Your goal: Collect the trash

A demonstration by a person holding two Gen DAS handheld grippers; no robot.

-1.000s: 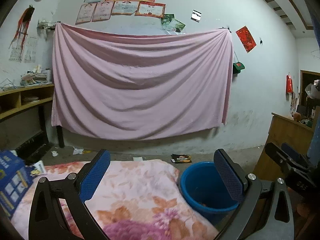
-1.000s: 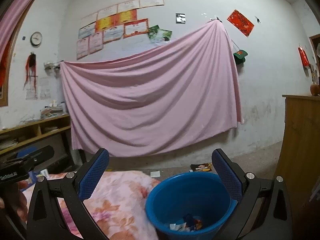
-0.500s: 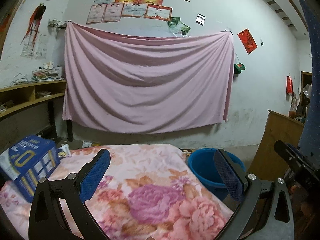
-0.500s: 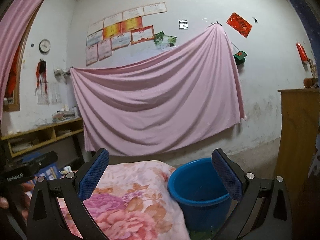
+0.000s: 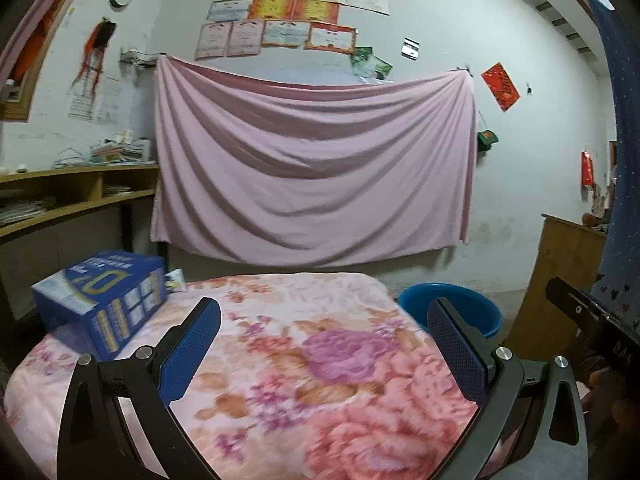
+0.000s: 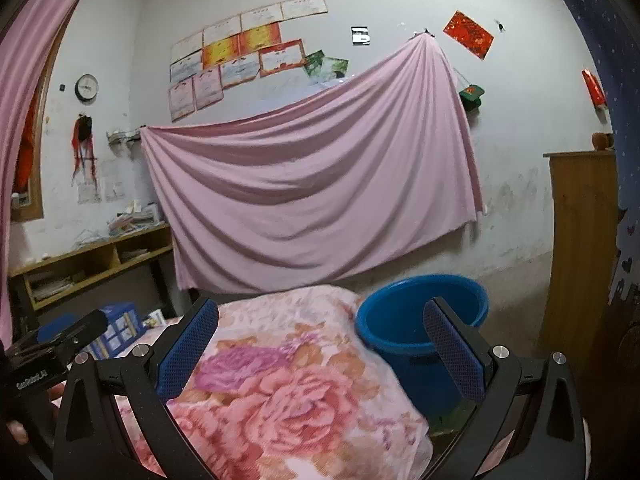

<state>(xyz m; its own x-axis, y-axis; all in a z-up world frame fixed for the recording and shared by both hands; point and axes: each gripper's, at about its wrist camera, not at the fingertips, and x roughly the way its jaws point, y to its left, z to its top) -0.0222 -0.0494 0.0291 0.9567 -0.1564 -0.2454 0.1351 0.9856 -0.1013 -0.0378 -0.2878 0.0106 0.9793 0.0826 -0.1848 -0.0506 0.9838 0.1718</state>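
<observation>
My left gripper [image 5: 324, 316] hangs open over a table covered by a pink floral blanket [image 5: 320, 360], nothing between its blue pads. My right gripper [image 6: 320, 316] is open too and holds nothing, above the blanket's right end [image 6: 280, 380]. A blue plastic bucket [image 6: 420, 316] stands on the floor just right of the table; its inside is hidden from here. The same bucket [image 5: 452, 304] shows behind the left gripper's right finger. A blue printed carton [image 5: 100, 300] lies at the table's far left, with a small white packet [image 5: 174, 280] beside it.
A pink sheet [image 5: 312, 168] hangs on the back wall. A wooden shelf [image 5: 60, 196] with papers runs along the left. A wooden cabinet [image 6: 580, 260] stands right of the bucket. The other gripper's black body [image 5: 592, 332] shows at the right edge.
Both grippers have drawn back and tilted up from over the bucket toward the table. The bucket's contents have dropped out of sight and more of the blanket and the blue carton show.
</observation>
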